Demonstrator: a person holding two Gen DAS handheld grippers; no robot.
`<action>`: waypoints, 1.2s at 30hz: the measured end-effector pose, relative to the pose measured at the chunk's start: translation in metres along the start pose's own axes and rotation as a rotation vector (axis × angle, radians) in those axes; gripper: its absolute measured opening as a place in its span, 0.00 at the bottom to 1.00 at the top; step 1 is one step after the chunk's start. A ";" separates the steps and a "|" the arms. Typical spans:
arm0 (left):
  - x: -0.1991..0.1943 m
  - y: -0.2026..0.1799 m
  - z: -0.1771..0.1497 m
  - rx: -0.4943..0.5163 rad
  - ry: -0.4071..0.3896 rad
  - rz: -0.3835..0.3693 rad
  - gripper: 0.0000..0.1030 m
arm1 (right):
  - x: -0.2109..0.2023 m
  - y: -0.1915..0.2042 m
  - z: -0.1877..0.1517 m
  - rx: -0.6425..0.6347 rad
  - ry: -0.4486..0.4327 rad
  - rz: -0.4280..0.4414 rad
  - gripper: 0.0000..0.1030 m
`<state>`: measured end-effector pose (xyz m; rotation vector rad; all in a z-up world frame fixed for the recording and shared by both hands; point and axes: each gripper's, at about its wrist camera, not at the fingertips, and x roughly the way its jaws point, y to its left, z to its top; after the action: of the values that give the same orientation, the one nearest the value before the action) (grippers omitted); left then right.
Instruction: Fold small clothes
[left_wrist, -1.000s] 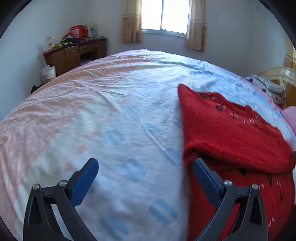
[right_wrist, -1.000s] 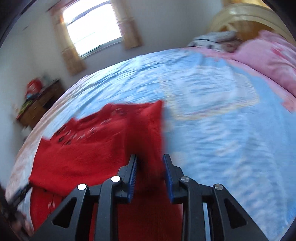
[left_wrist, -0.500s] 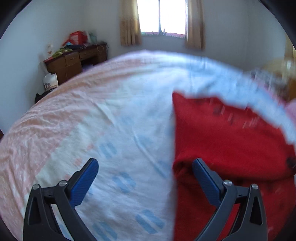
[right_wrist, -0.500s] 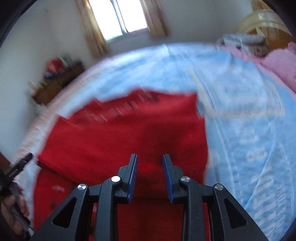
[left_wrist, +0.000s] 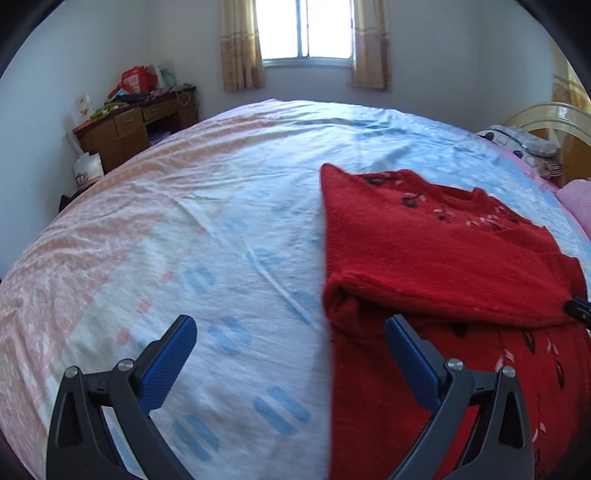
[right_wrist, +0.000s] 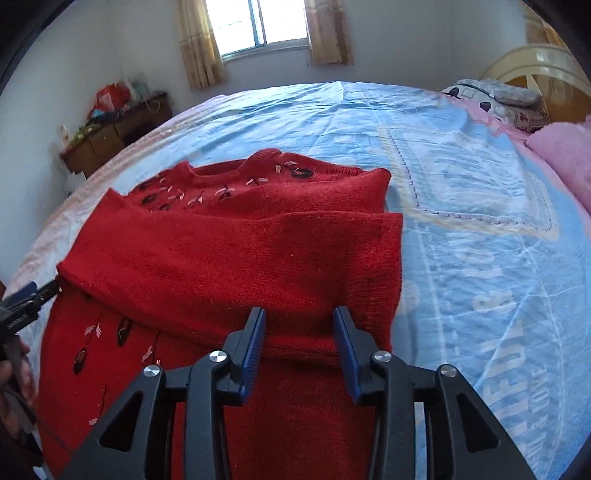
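A red knitted sweater (left_wrist: 436, 251) with small dark and pink embroidery lies flat on the bed, its sleeves folded across the body. It also shows in the right wrist view (right_wrist: 236, 258). My left gripper (left_wrist: 290, 358) is wide open and empty over the sweater's left edge, one finger over the sheet, the other over the red knit. My right gripper (right_wrist: 299, 339) is open and empty, low over the folded sleeve near the sweater's right edge. The left gripper's tip (right_wrist: 26, 299) shows at the sweater's far left.
The bed sheet (left_wrist: 184, 240) is pink and pale blue, with slight wrinkles. A wooden desk (left_wrist: 136, 125) with clutter stands by the far left wall. Pillows (right_wrist: 498, 99) and a pink blanket (right_wrist: 565, 155) lie by the headboard at right. A window (left_wrist: 306, 29) is in the far wall.
My right gripper has opened and let go of the sleeve, which now lies folded across the sweater. The left gripper stayed wide open and shifted slightly.
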<state>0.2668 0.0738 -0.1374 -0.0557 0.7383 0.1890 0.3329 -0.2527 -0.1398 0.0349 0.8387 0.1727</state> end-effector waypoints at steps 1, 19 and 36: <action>-0.002 -0.001 -0.001 0.002 -0.001 -0.008 1.00 | 0.001 0.000 -0.001 -0.007 0.000 0.008 0.53; -0.027 -0.010 -0.009 0.048 0.005 -0.054 1.00 | -0.013 0.018 -0.025 -0.090 -0.066 0.043 0.83; -0.064 -0.016 -0.019 0.080 -0.023 -0.109 1.00 | -0.049 0.006 -0.034 0.020 -0.132 0.016 0.83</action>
<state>0.2108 0.0462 -0.1090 -0.0171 0.7171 0.0564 0.2747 -0.2559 -0.1255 0.0714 0.7090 0.1752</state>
